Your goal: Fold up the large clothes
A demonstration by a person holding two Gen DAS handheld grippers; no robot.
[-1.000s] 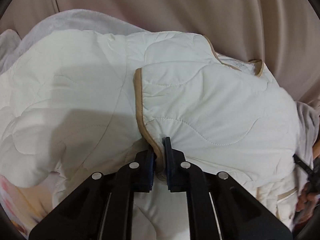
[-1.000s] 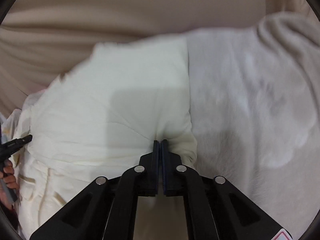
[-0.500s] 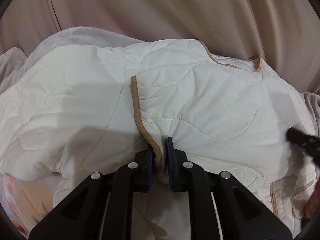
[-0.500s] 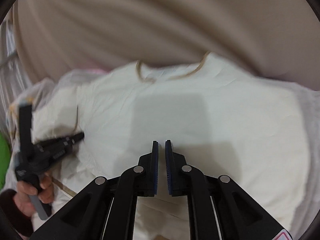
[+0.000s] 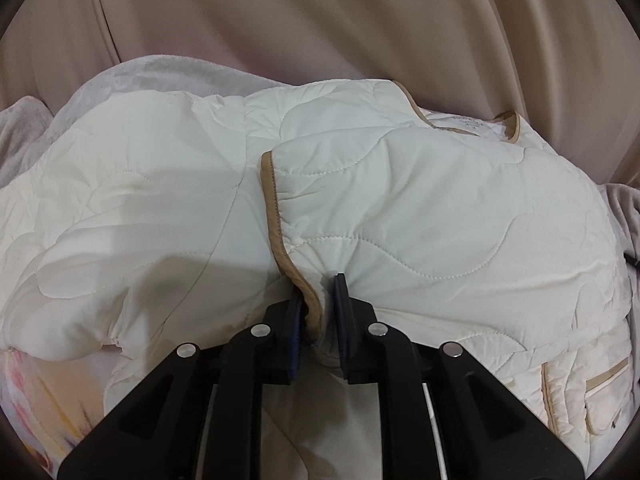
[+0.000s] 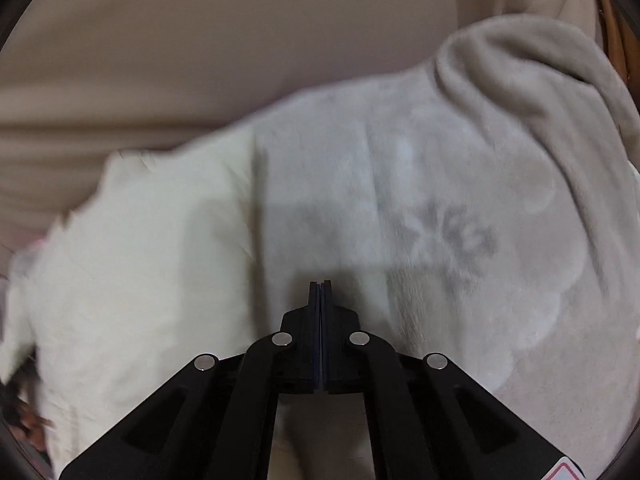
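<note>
Tan-trimmed jacket [image 5: 400, 220] edge pinched in left gripper [image 5: 318, 304] jaws — right gripper [image 6: 320, 292] jaws closed, empty, above grey blanket [image 6: 460, 200]

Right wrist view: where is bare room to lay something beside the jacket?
Free: the grey blanket, between the quilted jacket and the blanket's bunched fold at upper right. Also a blanket strip behind the jacket, below the sofa back. Crowded: the middle, where the left gripper pinches the jacket's tan trim.

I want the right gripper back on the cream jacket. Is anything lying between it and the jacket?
Nothing visible does. The right gripper, shut and empty, hangs over the grey blanket, with the jacket lying uncovered just beside it.
</note>
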